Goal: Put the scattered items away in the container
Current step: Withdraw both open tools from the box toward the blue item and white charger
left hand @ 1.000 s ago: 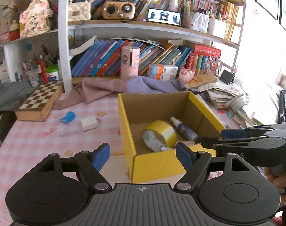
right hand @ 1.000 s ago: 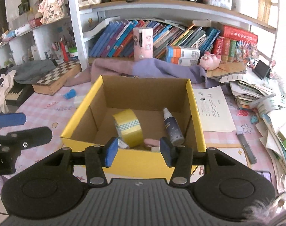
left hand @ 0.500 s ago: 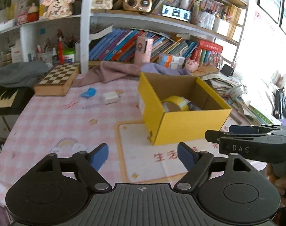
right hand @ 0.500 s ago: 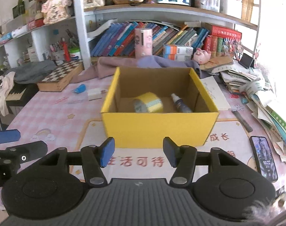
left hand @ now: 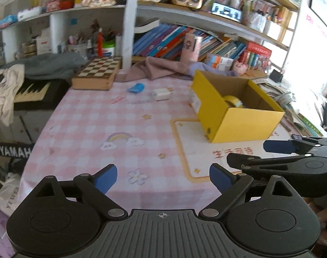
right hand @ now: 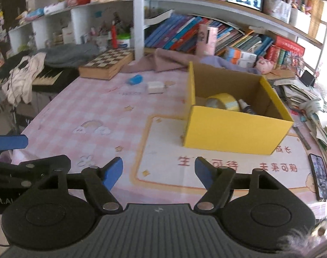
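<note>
My left gripper (left hand: pixel 163 177) has its blue-padded jaws spreading apart with nothing between them, only pink checked tablecloth (left hand: pixel 94 118) beneath. My right gripper (right hand: pixel 158 171) is opening as well, jaws empty, poised over the cream mat with red characters (right hand: pixel 163 150) at the near edge of the table. Each gripper shows in the other's view from the side, the right one at the lower right of the left camera, the left one at the lower left of the right camera.

Beyond the mat stands the yellow cardboard box (right hand: pixel 234 126), open at the top, holding a roll of yellow tape (right hand: pixel 222 101) and beside it a small dark spray bottle (right hand: pixel 245 107). Still out on the cloth, left of the box and well apart from it, lie a small white block (right hand: pixel 155 87) and a blue object (right hand: pixel 135 79) just beyond it. Farther back sit a chessboard box (right hand: pixel 107 63), a mauve cloth (right hand: pixel 161 62) and the bookshelves (right hand: pixel 185 30). A phone (right hand: pixel 319 176) lies at the right edge
</note>
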Available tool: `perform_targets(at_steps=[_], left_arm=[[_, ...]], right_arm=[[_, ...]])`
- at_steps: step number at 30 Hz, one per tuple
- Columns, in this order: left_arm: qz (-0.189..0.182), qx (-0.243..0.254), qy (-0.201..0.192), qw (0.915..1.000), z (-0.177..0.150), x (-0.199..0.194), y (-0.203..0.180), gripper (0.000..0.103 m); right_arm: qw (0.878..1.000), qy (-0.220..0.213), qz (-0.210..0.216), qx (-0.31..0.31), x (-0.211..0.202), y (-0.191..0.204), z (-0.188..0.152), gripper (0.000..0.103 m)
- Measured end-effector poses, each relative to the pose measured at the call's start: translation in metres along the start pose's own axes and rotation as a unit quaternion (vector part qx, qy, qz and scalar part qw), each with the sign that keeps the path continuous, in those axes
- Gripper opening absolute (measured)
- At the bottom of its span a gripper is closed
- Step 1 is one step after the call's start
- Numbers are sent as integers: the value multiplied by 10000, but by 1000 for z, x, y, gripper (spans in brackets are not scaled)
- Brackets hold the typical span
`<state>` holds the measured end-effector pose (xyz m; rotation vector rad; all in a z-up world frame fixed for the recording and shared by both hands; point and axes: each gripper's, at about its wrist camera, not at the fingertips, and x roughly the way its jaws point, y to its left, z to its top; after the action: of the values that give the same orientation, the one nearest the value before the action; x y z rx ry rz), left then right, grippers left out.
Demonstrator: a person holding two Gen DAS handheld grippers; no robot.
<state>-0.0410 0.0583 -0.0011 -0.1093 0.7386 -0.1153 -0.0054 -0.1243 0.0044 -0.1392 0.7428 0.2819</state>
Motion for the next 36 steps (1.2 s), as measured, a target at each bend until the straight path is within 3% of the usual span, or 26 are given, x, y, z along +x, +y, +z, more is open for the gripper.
perform_targets(at_steps=[18, 27, 36], left_arm=[[554, -417, -125, 9975, 3, -16, 74, 95], [600, -31, -326, 9977, 30, 7, 75, 95], [453, 282, -257, 9982, 83, 72, 73, 95]], right_arm=[[9970, -157, 424, -623, 15, 78, 28, 73], [9977, -292, 476, -387, 41, 73, 51, 73], [9990, -324, 310, 52, 93, 41, 89, 73]])
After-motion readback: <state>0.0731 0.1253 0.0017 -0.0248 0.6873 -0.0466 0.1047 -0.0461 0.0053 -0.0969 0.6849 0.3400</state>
